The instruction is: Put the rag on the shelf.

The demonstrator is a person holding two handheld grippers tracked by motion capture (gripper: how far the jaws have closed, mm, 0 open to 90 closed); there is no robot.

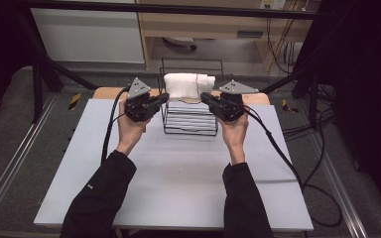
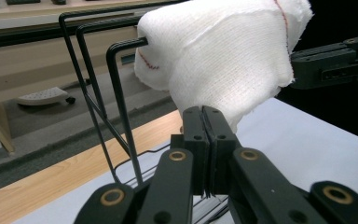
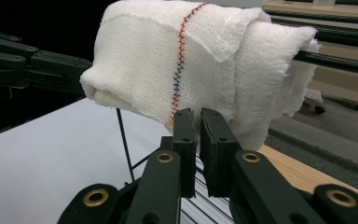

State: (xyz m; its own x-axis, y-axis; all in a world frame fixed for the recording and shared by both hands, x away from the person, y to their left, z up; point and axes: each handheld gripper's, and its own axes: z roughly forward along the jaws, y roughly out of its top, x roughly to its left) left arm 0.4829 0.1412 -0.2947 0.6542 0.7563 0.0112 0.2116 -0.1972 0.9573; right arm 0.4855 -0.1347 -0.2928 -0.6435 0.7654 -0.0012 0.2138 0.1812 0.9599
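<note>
Shut jaws flank wire rack (image 1: 188,119); folded white cloth (image 1: 188,85) atop.

We see a white folded towel (image 1: 187,85) draped over the top of a black wire rack (image 1: 190,121) at the far middle of the white surface (image 1: 178,178). The left gripper (image 1: 164,98) meets the towel's left end and the right gripper (image 1: 204,97) its right end, fingers drawn together at the cloth's lower edge. Black-sleeved forearms reach in from below, cables trailing outward
</note>
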